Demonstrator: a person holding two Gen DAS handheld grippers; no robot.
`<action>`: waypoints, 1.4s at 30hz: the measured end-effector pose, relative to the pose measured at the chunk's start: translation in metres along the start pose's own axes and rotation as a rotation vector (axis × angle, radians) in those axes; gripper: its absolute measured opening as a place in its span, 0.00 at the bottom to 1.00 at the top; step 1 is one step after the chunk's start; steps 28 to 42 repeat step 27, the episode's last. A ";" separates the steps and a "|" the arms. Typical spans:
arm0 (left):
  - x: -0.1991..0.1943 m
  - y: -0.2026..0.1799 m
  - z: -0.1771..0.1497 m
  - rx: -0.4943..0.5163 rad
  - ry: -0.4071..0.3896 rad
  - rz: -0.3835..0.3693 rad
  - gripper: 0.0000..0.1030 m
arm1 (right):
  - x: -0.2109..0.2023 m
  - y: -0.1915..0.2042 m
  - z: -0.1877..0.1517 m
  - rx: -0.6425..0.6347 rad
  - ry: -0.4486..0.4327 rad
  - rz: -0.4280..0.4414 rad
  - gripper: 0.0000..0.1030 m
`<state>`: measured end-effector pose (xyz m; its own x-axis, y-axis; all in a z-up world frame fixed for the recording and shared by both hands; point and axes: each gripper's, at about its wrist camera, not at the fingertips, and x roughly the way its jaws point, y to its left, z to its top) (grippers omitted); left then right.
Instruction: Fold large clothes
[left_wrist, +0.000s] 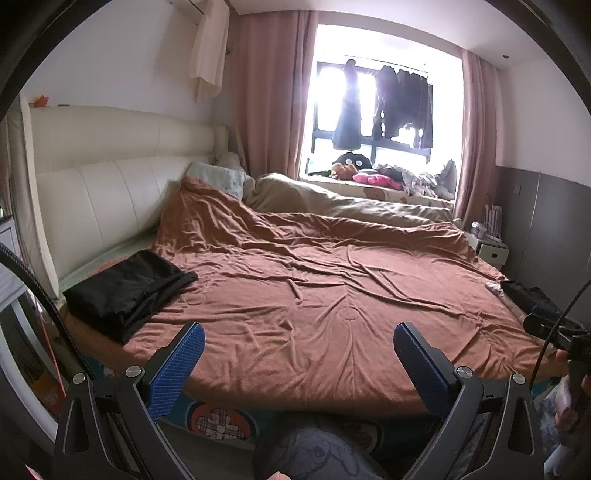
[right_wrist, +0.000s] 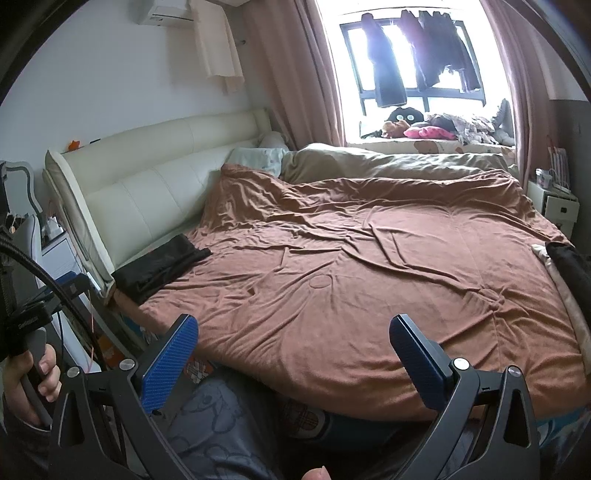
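While both cameras looked across it, the bed (left_wrist: 332, 295) filled most of each view, covered by a wrinkled rust-brown quilt (right_wrist: 369, 266) that reached to its near edge. A cream padded headboard (left_wrist: 110, 184) ran along the left side, and a beige duvet (right_wrist: 388, 160) lay bunched along the far side under the window (left_wrist: 384, 107). Pink curtains (left_wrist: 269, 92) framed the bright window, where dark garments (left_wrist: 402, 107) hung from a rail, and soft toys (right_wrist: 417, 127) crowded the sill.

A folded black garment (left_wrist: 129, 291) rested on the quilt's left corner, beside the headboard. Another dark garment (right_wrist: 569, 266) lay at the right edge of the bed, cut off by the frame, so its shape could not be made out.

The left gripper (left_wrist: 299, 365) hung above the near edge of the bed with its blue-padded jaws spread wide and empty. The right gripper (right_wrist: 293, 354) was likewise wide apart, holding nothing. A hand (right_wrist: 33, 384) on a handle showed at the lower left of the right wrist view. Glare from the window washed out whatever lay outside. Below the bed edge, a patterned grey trouser leg (right_wrist: 218, 424) was only partly visible.
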<state>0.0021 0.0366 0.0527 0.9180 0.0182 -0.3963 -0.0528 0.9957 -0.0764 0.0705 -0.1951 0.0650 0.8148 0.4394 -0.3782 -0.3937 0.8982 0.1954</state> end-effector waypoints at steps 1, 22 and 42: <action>0.000 0.000 0.000 0.000 -0.001 -0.001 1.00 | 0.000 0.000 -0.001 0.002 0.001 0.001 1.00; -0.015 -0.009 0.005 0.027 -0.056 -0.005 1.00 | 0.001 -0.006 -0.003 0.024 0.011 -0.001 1.00; -0.018 -0.011 0.007 0.028 -0.074 0.007 1.00 | 0.001 -0.009 -0.004 0.032 0.012 -0.004 1.00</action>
